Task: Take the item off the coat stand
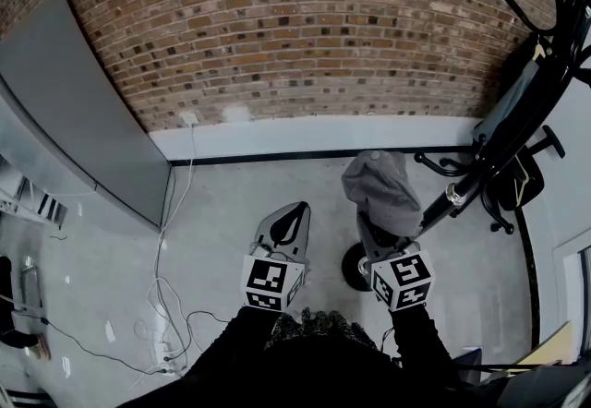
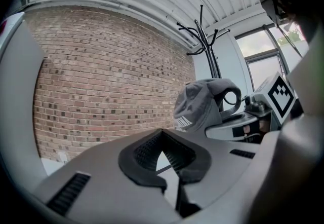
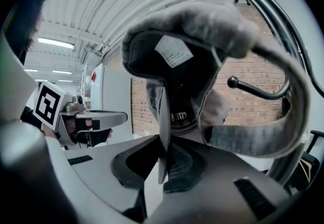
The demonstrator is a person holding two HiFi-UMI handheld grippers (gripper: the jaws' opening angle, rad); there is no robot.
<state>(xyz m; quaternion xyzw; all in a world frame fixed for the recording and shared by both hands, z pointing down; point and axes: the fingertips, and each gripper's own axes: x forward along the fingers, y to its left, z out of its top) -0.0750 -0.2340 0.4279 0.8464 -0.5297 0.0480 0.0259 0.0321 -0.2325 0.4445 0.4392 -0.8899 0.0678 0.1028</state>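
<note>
1. Nearest the camera in the head view, the person's dark sleeves lead to the two marker cubes. The left gripper (image 1: pixel 297 209) is held out over the concrete floor (image 1: pixel 231 212). Its jaws are pressed together with nothing between them.
2. The right gripper (image 3: pixel 163 159) is clamped on the brim of a grey baseball cap (image 3: pixel 192 30). The thin edge of the brim runs straight down between the ribbed pads, and the crown and back strap hang out in front.
3. In the head view the cap sits just ahead of the right gripper, above the round base (image 1: pixel 354 266) of the stand and beside its pole.
4. Beyond it, the black coat stand (image 1: pixel 517 111) leans into view on the right. A ball-tipped hook (image 3: pixel 253 88) shows behind the cap in the right gripper view, and I cannot tell for certain whether the strap is clear of it.
5. Farthest away are the white skirting and the brick wall (image 1: pixel 305 28).
6. Progress: the grasp is made, and the cap looks lifted free of the hooks. What appears left is drawing it fully away from the stand.
</note>
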